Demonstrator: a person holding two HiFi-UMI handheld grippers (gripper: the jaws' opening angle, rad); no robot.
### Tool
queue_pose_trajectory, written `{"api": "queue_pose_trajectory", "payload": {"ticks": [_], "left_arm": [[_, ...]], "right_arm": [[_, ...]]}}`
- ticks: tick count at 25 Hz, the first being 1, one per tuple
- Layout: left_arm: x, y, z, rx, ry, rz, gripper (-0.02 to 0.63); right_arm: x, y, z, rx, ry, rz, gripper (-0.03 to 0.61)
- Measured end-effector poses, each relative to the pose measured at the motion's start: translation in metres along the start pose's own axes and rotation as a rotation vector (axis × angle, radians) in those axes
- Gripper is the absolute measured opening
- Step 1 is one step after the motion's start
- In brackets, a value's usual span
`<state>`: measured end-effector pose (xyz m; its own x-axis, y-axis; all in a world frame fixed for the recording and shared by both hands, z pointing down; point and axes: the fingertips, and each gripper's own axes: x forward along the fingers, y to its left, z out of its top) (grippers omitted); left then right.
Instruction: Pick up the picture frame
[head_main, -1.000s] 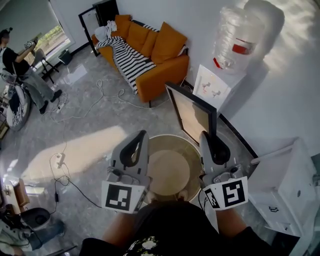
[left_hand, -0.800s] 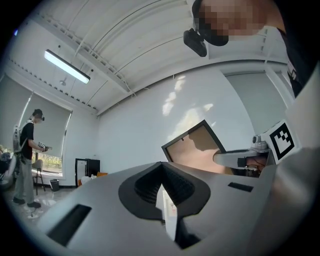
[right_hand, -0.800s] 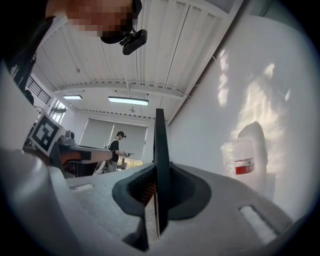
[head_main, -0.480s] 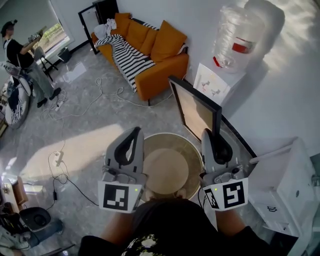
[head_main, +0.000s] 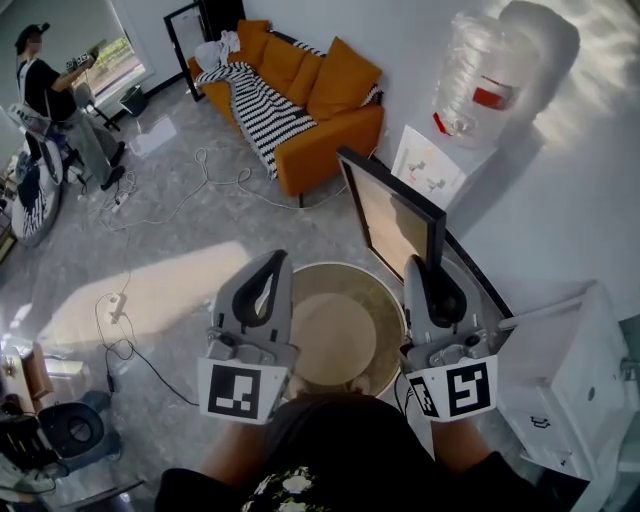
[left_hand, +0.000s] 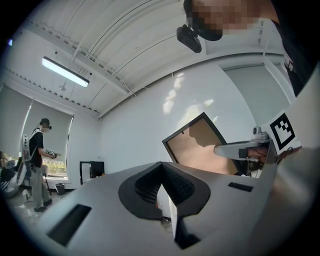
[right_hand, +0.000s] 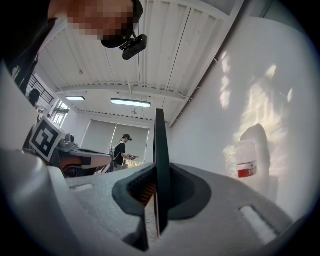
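The picture frame (head_main: 392, 218), black-rimmed with a tan panel, stands upright above the round table. My right gripper (head_main: 424, 272) is shut on its lower right edge. In the right gripper view the frame (right_hand: 160, 145) shows edge-on, pinched between the dark pads of the right gripper (right_hand: 159, 192). My left gripper (head_main: 268, 285) hovers to the left of the frame, apart from it, shut with nothing in it. In the left gripper view the left gripper (left_hand: 161, 186) has its jaws together, and the frame (left_hand: 199, 146) and the right gripper (left_hand: 239, 149) show beyond them.
A round wooden table (head_main: 372, 290) lies under both grippers. A water dispenser (head_main: 468, 95) stands by the wall behind the frame, and a white cabinet (head_main: 572, 372) is at the right. An orange sofa (head_main: 318, 95), floor cables (head_main: 200, 190) and a person (head_main: 45, 85) are farther off.
The frame sits a little higher in the head view than a second ago. The left gripper has edged slightly left. The person in the background has straightened up.
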<state>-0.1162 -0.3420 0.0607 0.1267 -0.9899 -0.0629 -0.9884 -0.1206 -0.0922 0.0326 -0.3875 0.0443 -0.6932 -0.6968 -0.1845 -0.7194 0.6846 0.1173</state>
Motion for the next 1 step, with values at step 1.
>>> {"api": "queue_pose_trajectory", "payload": {"ticks": [1], "left_arm": [[0.0004,0.0005,-0.0005,-0.001,0.001,-0.001,0.014]], "right_arm": [[0.0004,0.0005,-0.0004,0.001,0.0,0.001,0.046]]}}
